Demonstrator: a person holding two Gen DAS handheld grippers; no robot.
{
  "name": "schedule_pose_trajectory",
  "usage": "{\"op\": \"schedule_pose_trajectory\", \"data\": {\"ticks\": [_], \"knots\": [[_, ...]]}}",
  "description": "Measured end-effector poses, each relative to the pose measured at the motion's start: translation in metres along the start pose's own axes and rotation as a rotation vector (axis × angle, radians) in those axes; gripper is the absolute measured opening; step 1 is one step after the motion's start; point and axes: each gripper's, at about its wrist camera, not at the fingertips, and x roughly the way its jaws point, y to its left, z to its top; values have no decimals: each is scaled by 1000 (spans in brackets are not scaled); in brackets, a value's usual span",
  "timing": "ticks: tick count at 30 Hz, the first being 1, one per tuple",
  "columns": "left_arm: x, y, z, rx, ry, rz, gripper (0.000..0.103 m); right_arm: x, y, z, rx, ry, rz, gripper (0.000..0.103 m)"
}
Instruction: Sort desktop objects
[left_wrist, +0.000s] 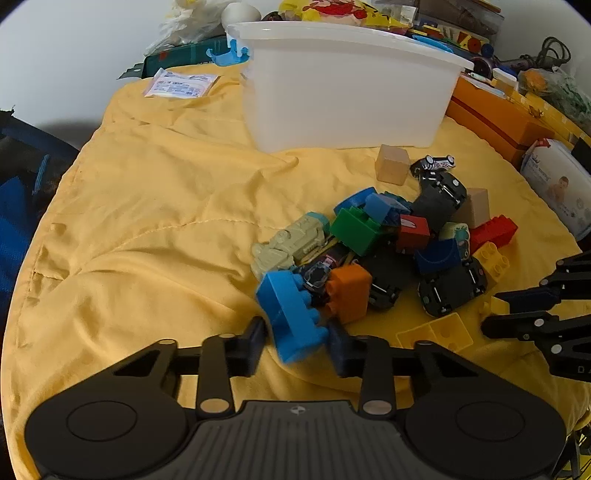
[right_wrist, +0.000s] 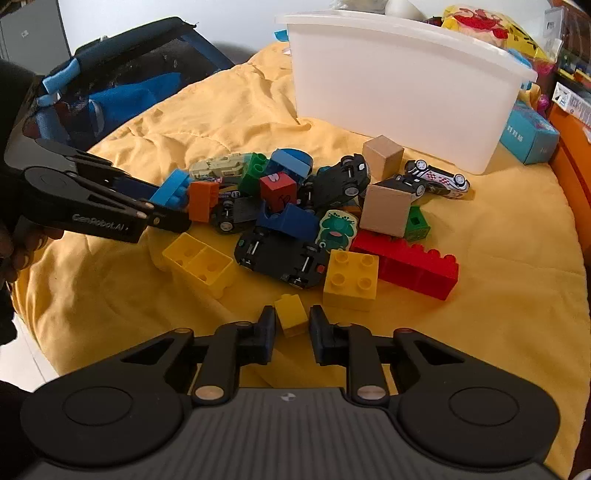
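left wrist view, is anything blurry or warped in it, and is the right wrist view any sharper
Left wrist view: the light blue brick between the left gripper's fingers is smeared, the white bin's rim bows from fisheye distortion. Right wrist view: sharper, the small yellow brick in the right gripper is crisp; corners vignette dark in both.

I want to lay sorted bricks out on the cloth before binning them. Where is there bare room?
The widest bare patch of yellow cloth lies between the toy pile and the dark bag, running back to the white bin. A second patch borders the red brick, toward the cloth's edge. Between bin and pile it is crowded.
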Motion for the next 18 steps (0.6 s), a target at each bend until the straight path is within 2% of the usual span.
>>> {"op": "schedule_pose_trajectory", "data": {"ticks": [6,18], "knots": [[-4,3,2,-2,-10,2,27,-6,-4,1,21,-12,16,21],[-18,-5,14,51,-52,23,26,-14,-4,12,21,-55,4,21]]}}
